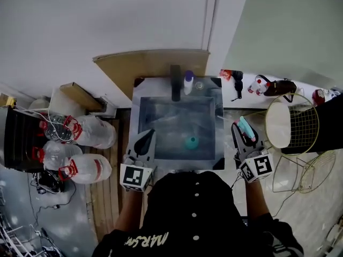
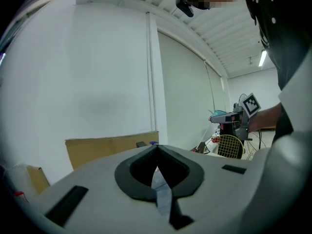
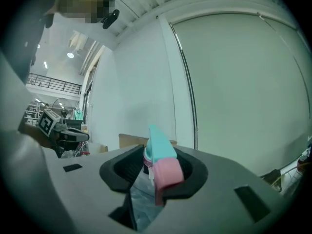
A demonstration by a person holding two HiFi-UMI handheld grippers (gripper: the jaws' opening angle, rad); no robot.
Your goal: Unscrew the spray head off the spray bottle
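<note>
Right hand-held gripper (image 3: 156,161) clamps spray head (image 3: 159,150): teal body, pink trigger.

Teal spray head (image 3: 158,162), pink trigger. Centre: teal spray bottle (image 1: 191,142). 12 o'clock: white bottle (image 1: 188,82), purple cap. 3 o'clock: gold wire basket (image 1: 305,125). 9 o'clock: clear jugs (image 1: 88,131), red caps.

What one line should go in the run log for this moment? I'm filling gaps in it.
left gripper: shut, empty | right gripper: shut on spray head | teal bottle: on table, ungripped
</note>
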